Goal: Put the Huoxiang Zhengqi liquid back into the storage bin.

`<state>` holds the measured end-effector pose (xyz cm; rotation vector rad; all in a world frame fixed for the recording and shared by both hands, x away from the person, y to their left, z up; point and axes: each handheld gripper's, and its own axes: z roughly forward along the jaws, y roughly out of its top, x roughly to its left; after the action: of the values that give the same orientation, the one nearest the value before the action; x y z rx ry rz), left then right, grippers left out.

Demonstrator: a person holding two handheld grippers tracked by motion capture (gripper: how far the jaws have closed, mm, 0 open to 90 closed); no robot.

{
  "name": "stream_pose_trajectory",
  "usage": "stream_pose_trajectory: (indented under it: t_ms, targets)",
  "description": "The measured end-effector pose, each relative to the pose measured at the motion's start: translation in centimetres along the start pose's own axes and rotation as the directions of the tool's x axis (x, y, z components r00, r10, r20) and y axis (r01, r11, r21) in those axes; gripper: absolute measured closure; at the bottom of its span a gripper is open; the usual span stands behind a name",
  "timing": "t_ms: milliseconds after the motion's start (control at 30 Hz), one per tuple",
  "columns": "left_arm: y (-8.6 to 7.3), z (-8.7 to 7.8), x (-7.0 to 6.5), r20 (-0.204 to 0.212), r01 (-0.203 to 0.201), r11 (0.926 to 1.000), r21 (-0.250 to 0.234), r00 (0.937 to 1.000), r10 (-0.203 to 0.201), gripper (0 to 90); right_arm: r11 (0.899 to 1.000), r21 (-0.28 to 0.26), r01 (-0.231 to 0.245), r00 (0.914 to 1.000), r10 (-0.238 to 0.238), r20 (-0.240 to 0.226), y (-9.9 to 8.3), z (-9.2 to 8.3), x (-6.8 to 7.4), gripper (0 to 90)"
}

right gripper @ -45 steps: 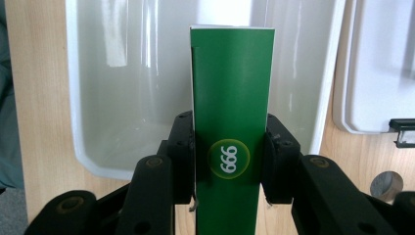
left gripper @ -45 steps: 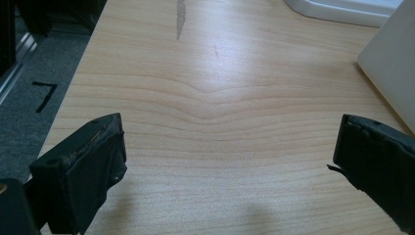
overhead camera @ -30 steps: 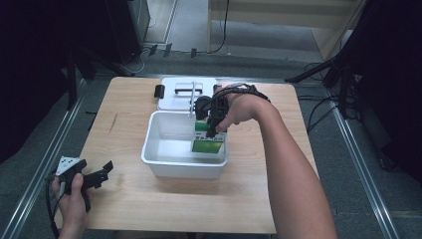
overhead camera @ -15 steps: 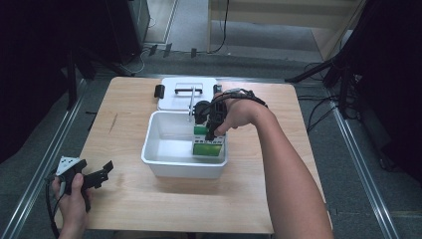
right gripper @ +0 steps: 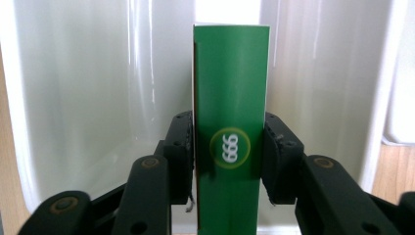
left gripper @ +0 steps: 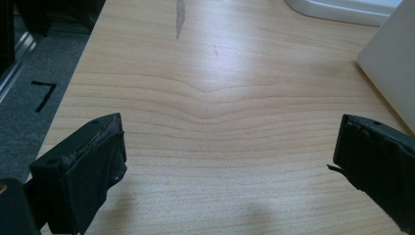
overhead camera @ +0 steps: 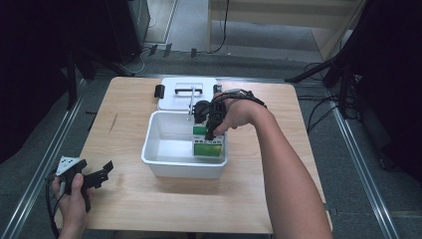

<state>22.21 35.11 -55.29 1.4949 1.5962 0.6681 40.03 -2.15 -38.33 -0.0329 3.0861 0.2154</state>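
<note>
1. The right gripper (right gripper: 230, 161) pinches a green box (right gripper: 230, 122) between its jaws, inside the white tub (overhead camera: 164, 159).
2. The left gripper (left gripper: 230, 161) hovers over the wooden table (left gripper: 220, 98), jaws spread wide.

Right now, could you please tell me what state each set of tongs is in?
Left tongs: open, holding nothing, over the wooden table.
Right tongs: closed on the green box, inside the white bin.

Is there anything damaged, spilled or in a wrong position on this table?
Nothing is spilled or askew. The only blemish is a dark streak on the wooden table. The green box, clamped in the right gripper, looks undamaged.
</note>
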Motion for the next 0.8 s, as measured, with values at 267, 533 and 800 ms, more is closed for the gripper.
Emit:
stream_pose_trajectory:
  t_ms: [267, 533, 800]
  targets:
    - [0.0, 0.0, 0.0, 0.0, -0.001, 1.0, 0.0, 1.0, 0.001, 0.1, 0.998, -0.021, -0.067, 0.9977, 0.067, 0.011, -0.3, -0.5, 0.1, 43.5]
    - [0.0, 0.0, 0.0, -0.001, -0.002, 1.0, 0.003, 1.0, 0.002, 0.0, 0.994, -0.057, -0.097, 0.994, 0.1, 0.044, -0.4, -1.5, 0.4, 28.6]
    - [0.0, 0.0, 0.0, -0.001, -0.003, 1.0, 0.003, 1.0, 0.003, 0.0, 0.983, -0.082, -0.163, 0.9808, 0.17, 0.095, -0.5, -2.5, 0.4, 9.2]
